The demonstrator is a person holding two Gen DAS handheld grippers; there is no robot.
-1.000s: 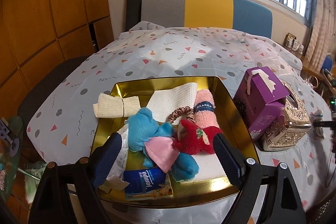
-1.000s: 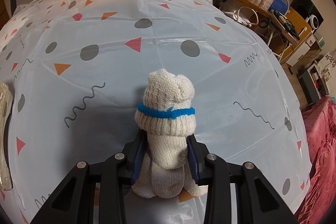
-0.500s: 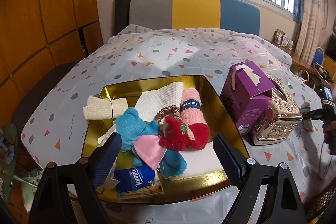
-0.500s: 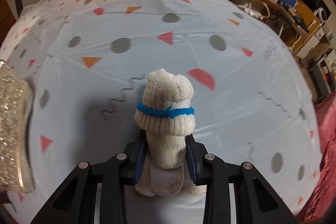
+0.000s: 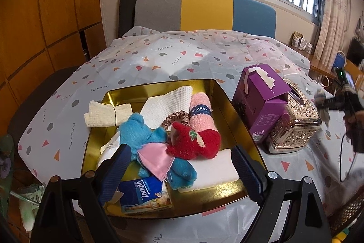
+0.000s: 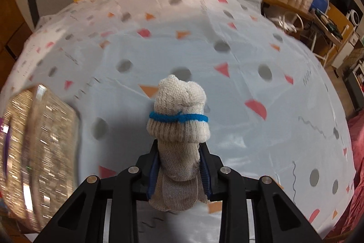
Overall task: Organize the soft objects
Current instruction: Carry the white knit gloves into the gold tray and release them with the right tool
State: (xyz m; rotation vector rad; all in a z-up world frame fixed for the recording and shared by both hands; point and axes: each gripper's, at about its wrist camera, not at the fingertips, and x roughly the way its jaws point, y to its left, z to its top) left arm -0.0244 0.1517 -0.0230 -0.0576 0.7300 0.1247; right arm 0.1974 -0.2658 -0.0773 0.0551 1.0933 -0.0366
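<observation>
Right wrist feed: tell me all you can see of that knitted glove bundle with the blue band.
The knitted glove bundle is cream cotton-like knit, rolled up, its ribbed cuff folded over and edged by a bright blue band. Loose finger ends hang toward the camera. The right hand-held gripper clamps its narrow middle between blue-padded fingers, jaws closing, holding it above the patterned tablecloth. Nothing else touches it.

right gripper (image 6: 179, 167) carried knit glove (image 6: 178, 120) toward gold box (image 6: 38, 147).
</observation>
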